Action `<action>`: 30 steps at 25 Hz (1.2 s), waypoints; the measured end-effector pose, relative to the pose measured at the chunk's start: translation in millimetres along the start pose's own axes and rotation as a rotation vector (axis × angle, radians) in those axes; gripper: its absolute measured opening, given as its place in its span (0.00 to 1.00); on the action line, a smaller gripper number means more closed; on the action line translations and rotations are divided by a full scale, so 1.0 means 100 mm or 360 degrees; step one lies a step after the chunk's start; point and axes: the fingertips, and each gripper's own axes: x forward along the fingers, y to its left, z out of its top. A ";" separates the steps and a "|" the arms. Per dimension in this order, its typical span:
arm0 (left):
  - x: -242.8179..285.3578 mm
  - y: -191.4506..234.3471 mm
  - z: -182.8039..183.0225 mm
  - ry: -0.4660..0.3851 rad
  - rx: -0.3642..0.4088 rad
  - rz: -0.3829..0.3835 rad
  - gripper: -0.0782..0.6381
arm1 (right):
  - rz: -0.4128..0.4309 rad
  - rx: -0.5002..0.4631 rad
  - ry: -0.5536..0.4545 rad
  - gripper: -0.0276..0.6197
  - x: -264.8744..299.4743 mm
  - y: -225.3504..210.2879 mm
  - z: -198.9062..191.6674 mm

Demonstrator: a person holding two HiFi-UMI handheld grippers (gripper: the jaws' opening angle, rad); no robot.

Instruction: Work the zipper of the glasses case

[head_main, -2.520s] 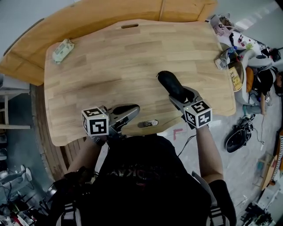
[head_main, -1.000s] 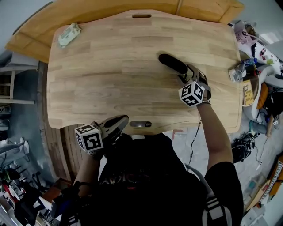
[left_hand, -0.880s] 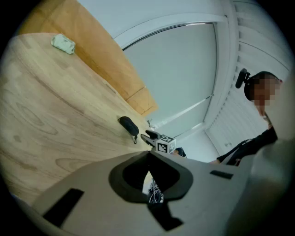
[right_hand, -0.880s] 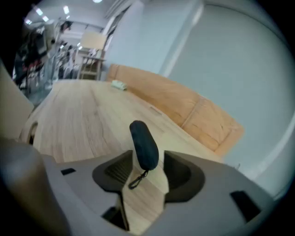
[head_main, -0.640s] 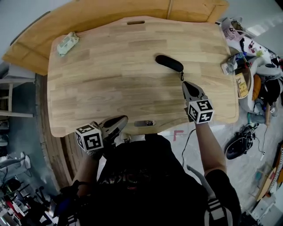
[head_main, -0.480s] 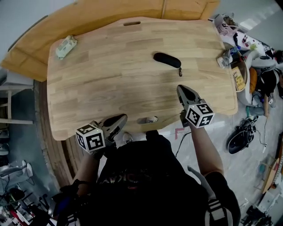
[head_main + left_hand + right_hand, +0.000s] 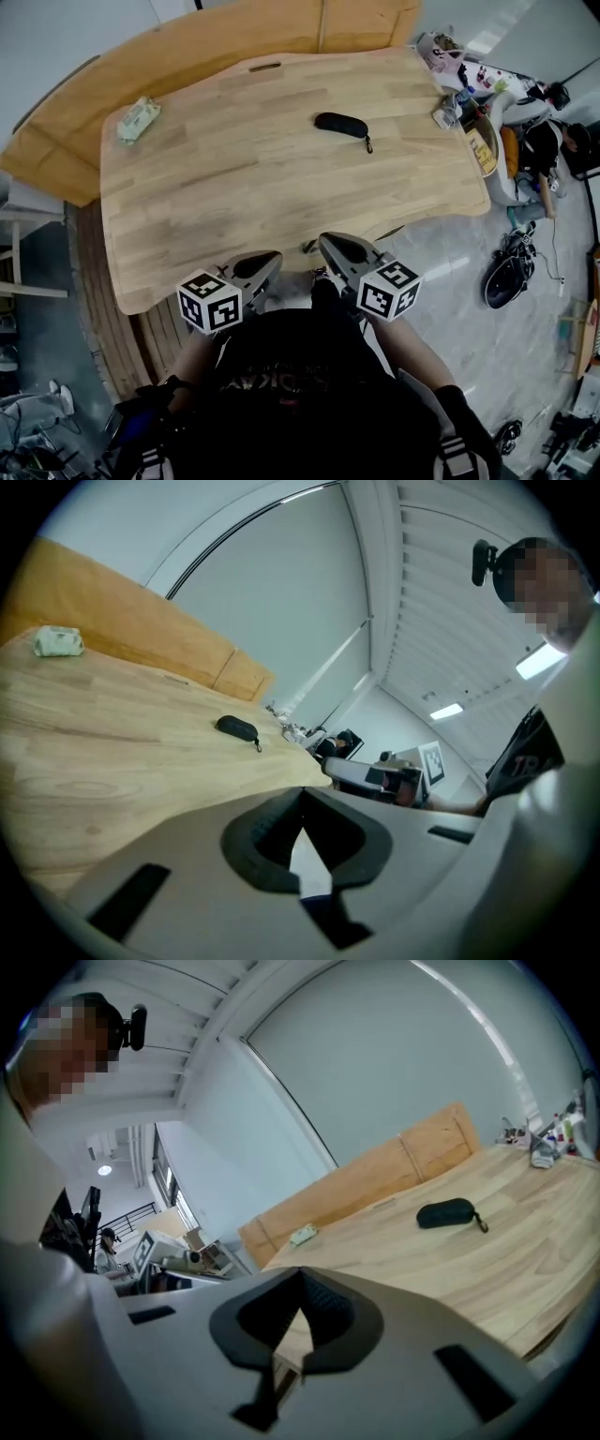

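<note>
A pale wooden table (image 7: 234,178) fills the upper middle of the head view, and its near edge curves across the centre of the frame. Behind it, along the upper left, runs a darker wooden panel (image 7: 187,56). The person's dark shirt (image 7: 300,394) takes up the lower middle. Grey floor (image 7: 553,225) shows down the right side.

Both tools sit low in the centre of the head view, at the table's near edge, close to the body and well apart from the case. The left gripper (image 7: 265,262) lies left of centre, with its marker cube (image 7: 210,302) just below it. The right gripper (image 7: 330,246) lies right of centre with its own cube (image 7: 387,289). The two are near each other but not touching. In the left gripper view the jaws are clenched together with nothing between them. The right gripper view shows the same: jaws pressed tip to tip and empty.

The glasses case (image 7: 339,124), black and oblong, lies flat on the table in the upper middle of the head view, with nothing touching it. A short strap (image 7: 367,143) trails from its right end onto the wood. The zipper itself is too small to make out. The case appears small at centre left in the left gripper view and right of centre in the right gripper view.

A small pale packet (image 7: 136,119) rests on the table's far left corner, in the upper left of the head view.
</note>
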 end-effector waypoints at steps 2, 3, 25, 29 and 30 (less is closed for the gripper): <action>-0.05 -0.06 -0.06 0.0012 0.0020 -0.0035 0.13 | 0.0030 -0.0002 0.0004 0.07 0.00 0.25 -0.14; -0.08 -0.08 -0.09 0.0020 0.0028 -0.0048 0.13 | 0.0040 0.0003 0.0008 0.07 0.00 0.35 -0.21; -0.37 -0.36 -0.42 0.0008 0.0039 -0.0097 0.13 | 0.0088 -0.0093 0.0041 0.07 -0.19 0.90 -0.65; -0.38 -0.35 -0.41 0.0005 0.0038 -0.0096 0.13 | 0.0092 -0.0101 0.0046 0.07 -0.17 0.91 -0.64; -0.38 -0.35 -0.41 0.0003 0.0038 -0.0095 0.13 | 0.0093 -0.0102 0.0047 0.07 -0.16 0.91 -0.65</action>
